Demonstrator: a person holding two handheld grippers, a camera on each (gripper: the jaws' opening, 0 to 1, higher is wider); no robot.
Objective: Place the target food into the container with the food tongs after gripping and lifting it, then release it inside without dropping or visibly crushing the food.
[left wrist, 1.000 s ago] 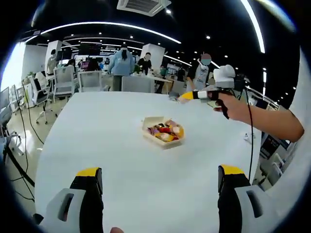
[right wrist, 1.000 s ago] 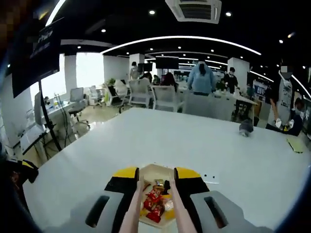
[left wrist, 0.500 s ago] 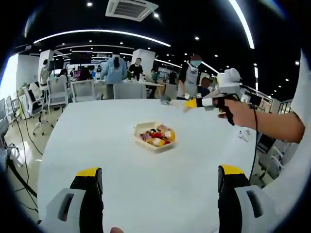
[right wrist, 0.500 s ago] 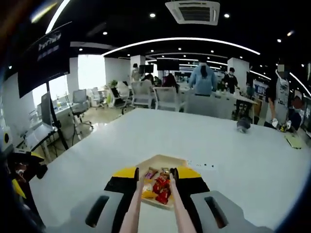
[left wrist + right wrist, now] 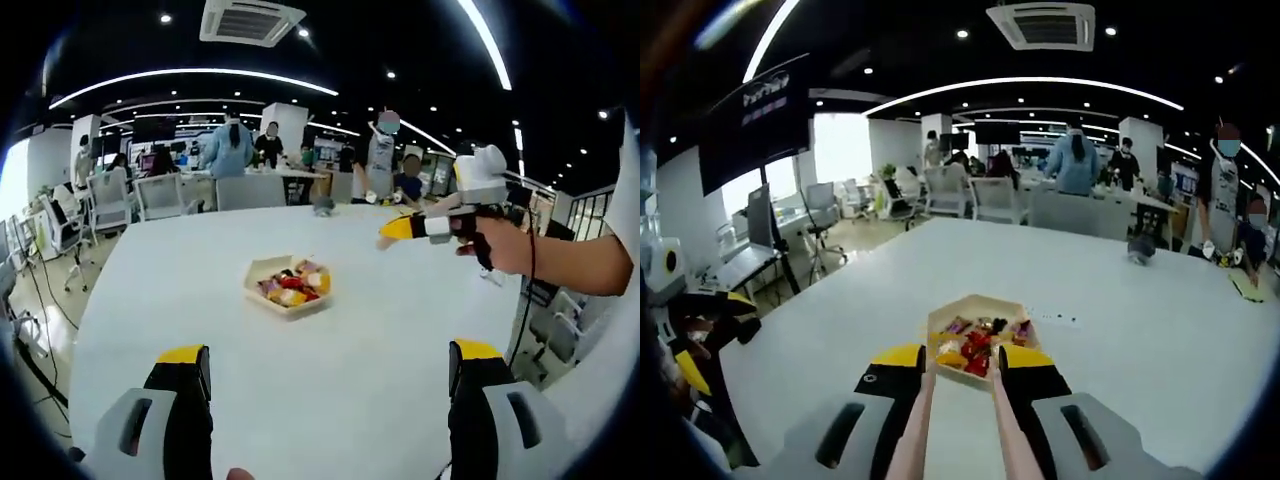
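A tan paper container (image 5: 287, 285) with several mixed snacks sits in the middle of the white table (image 5: 160, 290). My left gripper (image 5: 330, 372) is open, its jaws wide apart above the near table edge, well short of the container. A hand holds my right gripper (image 5: 397, 228) in the air to the right of the container. In the right gripper view, my right gripper (image 5: 962, 358) is shut on the beige food tongs (image 5: 914, 420). Their tips reach the near rim of the container (image 5: 945, 322). I see no food between the tongs' arms.
A small dark object (image 5: 1141, 247) lies near the table's far edge. A yellow-green item (image 5: 1246, 287) rests at the right edge. People, chairs and desks (image 5: 985, 200) stand beyond the table. My left gripper (image 5: 705, 325) shows at the left.
The right gripper with the tongs has drawn back from over the container, so the tips now lie at its near rim. The left gripper's jaws stay open.
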